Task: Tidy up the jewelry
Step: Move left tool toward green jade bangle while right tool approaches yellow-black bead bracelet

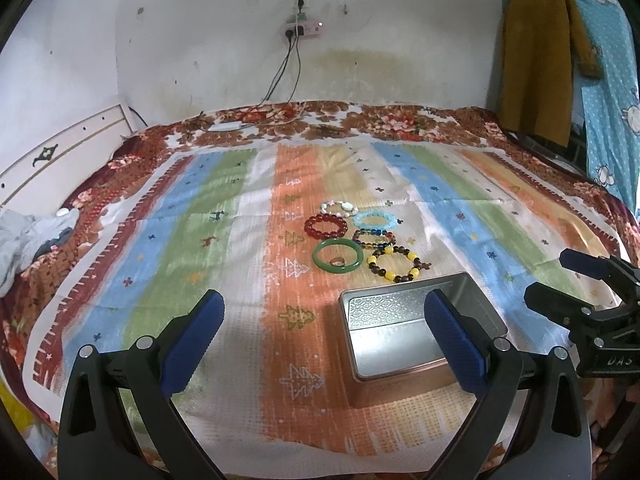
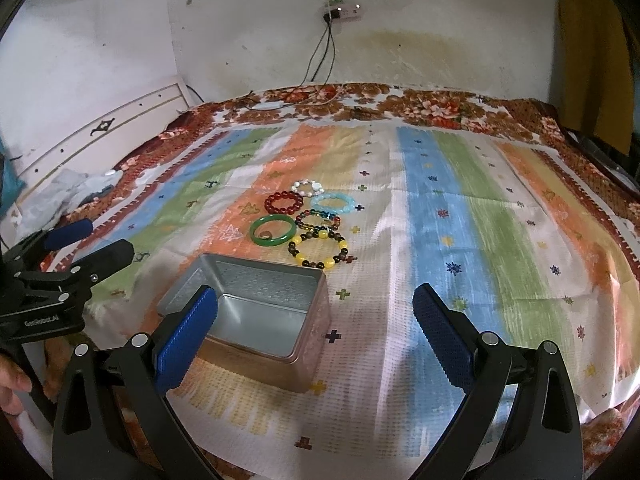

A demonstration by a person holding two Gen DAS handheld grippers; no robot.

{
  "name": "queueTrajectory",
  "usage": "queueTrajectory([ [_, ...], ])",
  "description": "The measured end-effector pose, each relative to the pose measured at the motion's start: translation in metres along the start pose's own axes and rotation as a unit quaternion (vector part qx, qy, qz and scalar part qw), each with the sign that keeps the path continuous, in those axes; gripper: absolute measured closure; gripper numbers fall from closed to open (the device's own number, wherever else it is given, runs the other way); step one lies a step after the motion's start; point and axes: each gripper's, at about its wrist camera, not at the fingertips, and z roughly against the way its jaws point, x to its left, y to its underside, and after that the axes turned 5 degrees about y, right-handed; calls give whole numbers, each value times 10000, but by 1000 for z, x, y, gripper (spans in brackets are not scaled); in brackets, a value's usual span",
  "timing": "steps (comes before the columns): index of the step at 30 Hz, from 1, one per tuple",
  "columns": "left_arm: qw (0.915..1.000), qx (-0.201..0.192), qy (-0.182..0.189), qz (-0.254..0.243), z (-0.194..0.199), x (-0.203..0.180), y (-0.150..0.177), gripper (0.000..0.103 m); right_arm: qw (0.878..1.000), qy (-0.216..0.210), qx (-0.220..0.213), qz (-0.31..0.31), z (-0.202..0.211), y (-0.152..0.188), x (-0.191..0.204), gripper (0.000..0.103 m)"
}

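- Left tongs (image 1: 324, 332): jaws spread wide, nothing between them, hovering over the bed; their right pad overlaps the tin box (image 1: 416, 328) in the left wrist view.
- Right tongs (image 2: 314, 334): also wide open and empty; their left pad sits in front of the box's near-left corner.
- Tin box: open, rectangular, silver inside, empty, resting on the striped cloth (image 1: 248, 264) spread on the bed.
- Bracelets in a cluster just beyond the box, none inside it: green bangle (image 1: 338, 257) with a small ring (image 1: 337, 261) lying inside its loop, red bead bracelet (image 1: 325, 227), pale blue one (image 1: 375, 220), white/pink one (image 1: 340, 208), dark multicolour one (image 1: 374, 239), yellow-and-brown one (image 1: 394, 265) nearest the box.
- Left view only: hanging mustard garment (image 1: 536, 56) and blue dotted fabric at the right edge.
- Right view only: a person's hand (image 2: 12, 380) at the lower left, below the left tongs' body.
- Both views: wall power strip (image 1: 302, 28) with cables dropping to the bed.
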Motion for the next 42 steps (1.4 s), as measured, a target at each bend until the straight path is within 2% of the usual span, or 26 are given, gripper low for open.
queueTrajectory([
  [5, 9999, 84, -37, 55, 1, 2, -2, 5, 9999, 99, -37, 58, -1, -4, 0, 4],
  [8, 9999, 107, -82, 89, -1, 4, -2, 5, 9999, -104, 83, 37, -6, -4, -1, 4],
  [16, 9997, 215, -99, 86, -14, 6, -10, 5, 9999, -20, 46, 115, -11, -13, 3, 4],
  [25, 9993, 327, -156, -88, -29, 2, -20, 6, 9996, 110, 241, -6, -27, -22, -6, 4],
  [37, 9987, 489, -166, -29, -54, 9, -37, 5, 9984, 34, 530, -169, -51, -39, -21, 4],
  [42, 9980, 616, -152, 8, -65, 14, -42, 6, 9985, 88, 540, -51, -59, -46, -21, 4],
])
